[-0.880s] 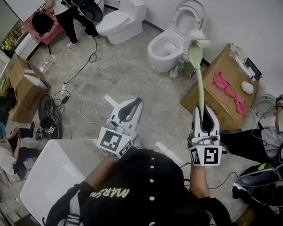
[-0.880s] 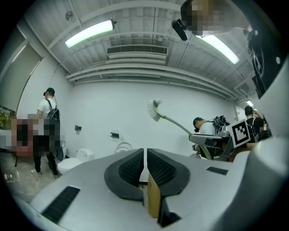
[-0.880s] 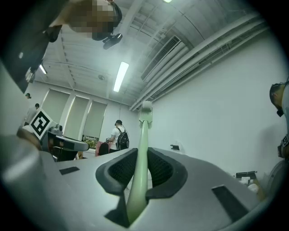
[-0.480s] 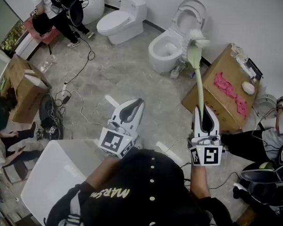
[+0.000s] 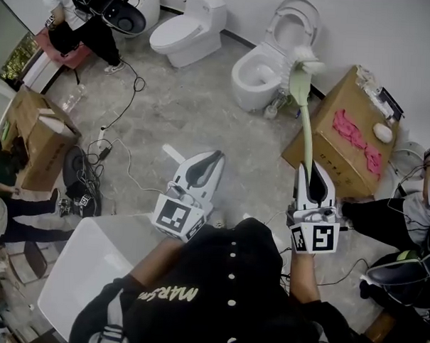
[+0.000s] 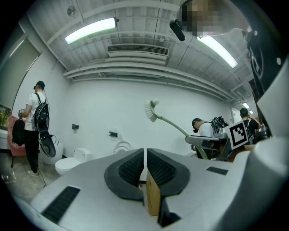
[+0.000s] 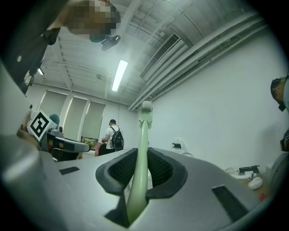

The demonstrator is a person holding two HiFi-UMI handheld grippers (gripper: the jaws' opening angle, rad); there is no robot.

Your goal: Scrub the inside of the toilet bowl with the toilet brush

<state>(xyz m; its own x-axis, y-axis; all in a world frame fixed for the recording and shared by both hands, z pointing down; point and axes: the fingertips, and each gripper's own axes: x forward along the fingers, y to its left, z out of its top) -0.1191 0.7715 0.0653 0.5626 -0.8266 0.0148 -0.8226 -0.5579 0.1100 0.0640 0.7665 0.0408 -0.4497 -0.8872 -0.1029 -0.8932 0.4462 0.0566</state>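
Observation:
My right gripper [image 5: 314,175] [image 7: 141,168] is shut on the pale green handle of the toilet brush [image 5: 305,114] [image 7: 141,149]. The brush points up and away, its white bristle head [image 5: 303,58] hanging over the right rim of the open toilet [image 5: 256,75], whose lid [image 5: 295,20] stands raised against the wall. In the left gripper view the brush [image 6: 156,115] shows at upper right. My left gripper [image 5: 204,168] [image 6: 145,167] is shut with nothing in it, held left of the right one above the floor.
A second white toilet [image 5: 187,31] stands left of the open one. A cardboard box [image 5: 348,134] with a pink cloth [image 5: 355,138] sits right of the brush. A person [image 5: 83,16] stands at far left. Cables [image 5: 120,152] cross the floor; another box [image 5: 38,138] sits left.
Both grippers have shifted slightly right and forward with the brush still held. The person at far left has moved, and a figure at the lower left has shifted out.

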